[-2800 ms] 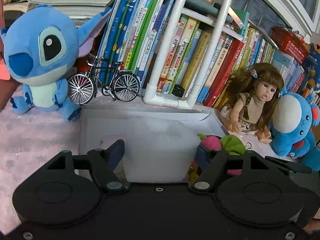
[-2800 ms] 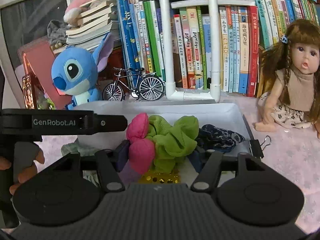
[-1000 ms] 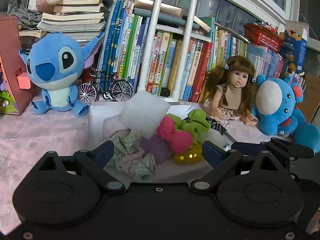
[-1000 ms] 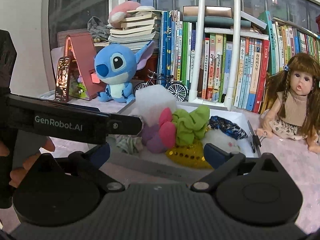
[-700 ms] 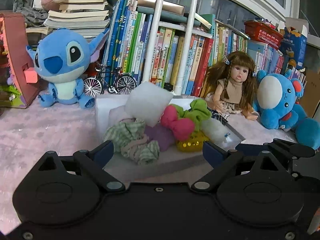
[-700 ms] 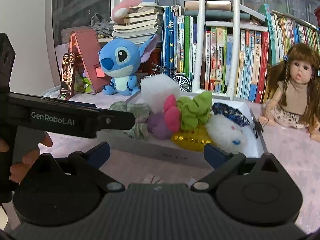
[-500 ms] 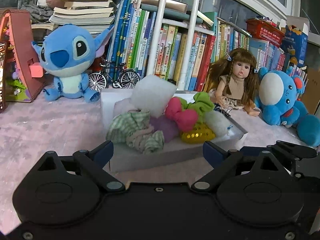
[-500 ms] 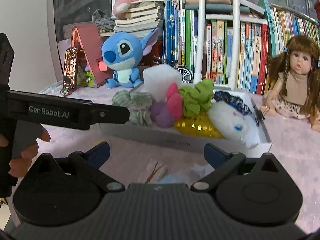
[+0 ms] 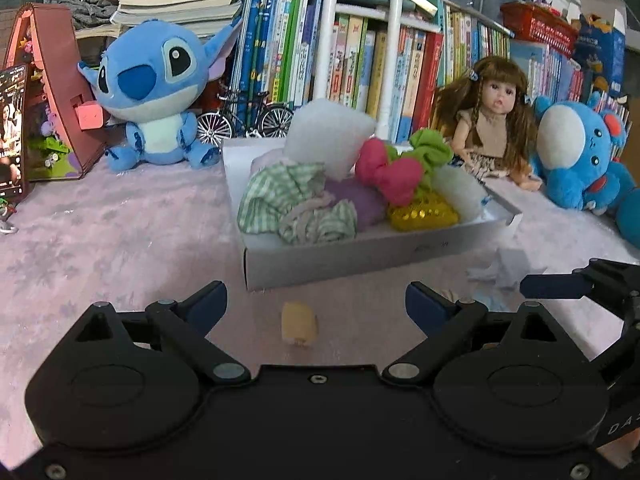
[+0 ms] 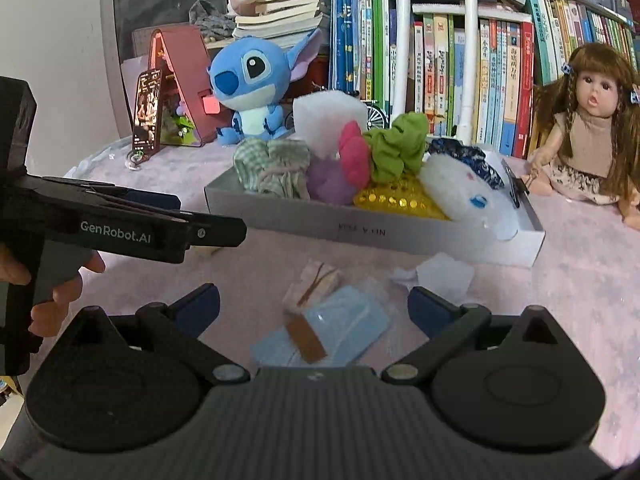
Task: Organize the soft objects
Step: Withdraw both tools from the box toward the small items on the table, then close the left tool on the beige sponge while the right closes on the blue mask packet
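Note:
A white box (image 9: 360,254) (image 10: 400,236) on the pink cloth holds several soft things: a green checked scrunchie (image 9: 280,200), a white foam block (image 9: 324,142), a pink bow (image 9: 386,170), a green scrunchie (image 10: 400,148), a yellow sequined piece (image 10: 392,200) and a white plush (image 10: 460,192). My left gripper (image 9: 316,306) is open and empty, in front of the box, above a small yellow piece (image 9: 299,326). My right gripper (image 10: 314,306) is open and empty, above a light blue packet (image 10: 332,332) and a pink wrapper (image 10: 316,280).
A blue Stitch plush (image 9: 152,92), a toy bicycle (image 9: 244,118), a doll (image 9: 496,116) and a blue plush (image 9: 576,152) stand before rows of books (image 9: 360,60). Crumpled white paper (image 10: 436,274) lies by the box. A red toy house (image 10: 180,88) stands at the left.
Both grippers have drawn back from the box and away from the soft things, staying open. The loose pieces on the cloth in front of the box have come into view.

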Motion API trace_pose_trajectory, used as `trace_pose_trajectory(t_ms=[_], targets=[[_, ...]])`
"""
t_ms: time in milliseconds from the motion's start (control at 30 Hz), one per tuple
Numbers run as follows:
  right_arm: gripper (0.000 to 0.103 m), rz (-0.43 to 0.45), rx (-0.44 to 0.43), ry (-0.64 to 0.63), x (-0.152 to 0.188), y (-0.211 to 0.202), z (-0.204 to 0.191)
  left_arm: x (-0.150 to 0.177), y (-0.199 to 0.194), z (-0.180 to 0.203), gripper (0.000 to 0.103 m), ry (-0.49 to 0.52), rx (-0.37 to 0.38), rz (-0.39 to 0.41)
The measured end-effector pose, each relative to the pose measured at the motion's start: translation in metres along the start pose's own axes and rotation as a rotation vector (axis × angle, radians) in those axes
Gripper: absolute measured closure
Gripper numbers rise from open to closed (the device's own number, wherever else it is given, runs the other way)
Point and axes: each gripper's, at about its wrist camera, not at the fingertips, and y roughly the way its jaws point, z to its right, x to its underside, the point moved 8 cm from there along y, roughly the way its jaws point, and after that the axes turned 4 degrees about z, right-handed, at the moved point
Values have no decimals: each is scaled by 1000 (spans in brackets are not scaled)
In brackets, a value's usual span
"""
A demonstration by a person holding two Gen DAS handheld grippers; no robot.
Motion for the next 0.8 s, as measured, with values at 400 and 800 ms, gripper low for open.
trace_pose_trajectory(t_ms=[400,800], targets=[[0,-58,7,15,14,8,3,17,14,-5,15,4,-51,-58],[0,-83,62,-1,17,12,1,18,17,-3,20,33,-68,-63]])
